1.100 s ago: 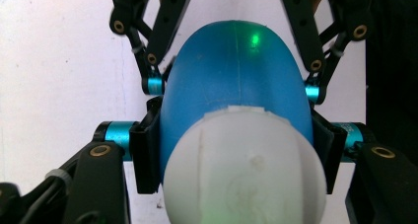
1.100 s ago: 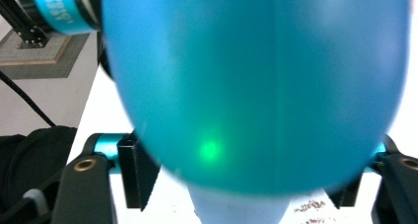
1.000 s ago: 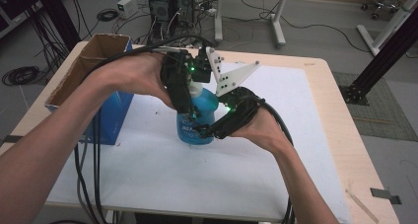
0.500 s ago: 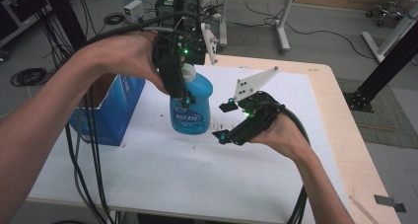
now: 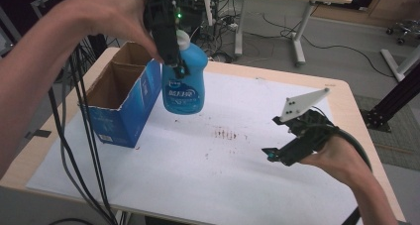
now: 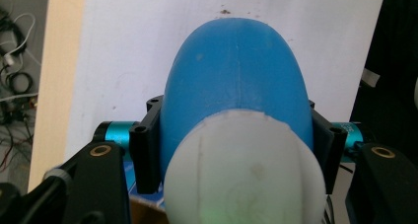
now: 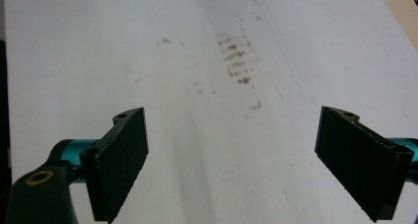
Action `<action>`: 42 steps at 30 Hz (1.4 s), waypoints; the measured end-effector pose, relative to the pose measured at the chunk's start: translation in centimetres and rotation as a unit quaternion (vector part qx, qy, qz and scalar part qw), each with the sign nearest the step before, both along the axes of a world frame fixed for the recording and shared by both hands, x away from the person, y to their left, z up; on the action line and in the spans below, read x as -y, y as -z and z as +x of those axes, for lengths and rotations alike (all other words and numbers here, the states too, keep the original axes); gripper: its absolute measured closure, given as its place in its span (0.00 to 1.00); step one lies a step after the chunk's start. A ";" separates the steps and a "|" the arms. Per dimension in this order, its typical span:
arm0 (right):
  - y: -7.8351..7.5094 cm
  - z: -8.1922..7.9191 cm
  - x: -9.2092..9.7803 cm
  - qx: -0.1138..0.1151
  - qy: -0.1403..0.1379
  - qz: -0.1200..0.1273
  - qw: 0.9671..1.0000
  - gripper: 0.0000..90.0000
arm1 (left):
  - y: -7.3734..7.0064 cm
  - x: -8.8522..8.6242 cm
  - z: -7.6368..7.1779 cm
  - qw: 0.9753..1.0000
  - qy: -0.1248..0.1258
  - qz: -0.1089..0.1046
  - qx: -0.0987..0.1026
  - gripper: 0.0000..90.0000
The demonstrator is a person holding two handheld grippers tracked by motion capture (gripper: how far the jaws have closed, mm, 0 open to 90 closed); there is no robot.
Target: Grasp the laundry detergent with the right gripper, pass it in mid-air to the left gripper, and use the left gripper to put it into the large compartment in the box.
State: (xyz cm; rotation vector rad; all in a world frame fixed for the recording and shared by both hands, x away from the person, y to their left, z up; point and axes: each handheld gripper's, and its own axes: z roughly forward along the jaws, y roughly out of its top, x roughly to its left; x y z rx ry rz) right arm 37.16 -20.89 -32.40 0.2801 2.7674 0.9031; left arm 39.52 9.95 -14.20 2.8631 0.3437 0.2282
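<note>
Got the blue bottle (image 5: 183, 84) up in the air with my left gripper (image 5: 168, 36), hanging just beside the open cardboard box (image 5: 121, 98) at the left of the table (image 5: 356, 106). I'm clamping it high, at the shoulder right under the white cap (image 6: 244, 169), with a finger (image 6: 145, 157) pressed on each side of the body. Grabbing up there lets the bottle hang upright below the hand, so my guess is it'll drop straight into the box without me tilting anything.

My right gripper (image 5: 292, 140) is parked low over the white mat (image 5: 223, 175), well apart from the bottle, fingers (image 7: 123, 160) spread wide with nothing between them. I'm keeping it out of the carry path but near enough to steady the box if it shifts.
</note>
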 end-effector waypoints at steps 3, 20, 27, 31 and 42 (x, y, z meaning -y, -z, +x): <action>0.0 -0.2 1.0 0.004 0.010 -0.010 1.000 0.14 | -1.3 -1.2 0.1 1.000 -0.018 0.002 0.008 0.42; 0.4 -0.3 3.5 0.003 0.043 -0.010 0.999 0.14 | -4.4 -8.0 2.1 0.987 -0.160 -0.008 0.011 0.42; 0.8 -0.3 3.6 0.001 0.047 -0.018 0.999 0.14 | -4.3 -10.5 2.4 0.975 -0.221 0.001 0.010 0.43; 0.9 -0.3 3.6 0.001 0.048 -0.021 0.999 0.14 | -4.4 -11.7 2.5 0.967 -0.255 0.006 0.019 0.43; 1.4 -0.4 3.6 0.000 0.050 -0.026 0.998 0.14 | -3.2 -14.2 2.5 0.953 -0.302 0.005 0.009 0.43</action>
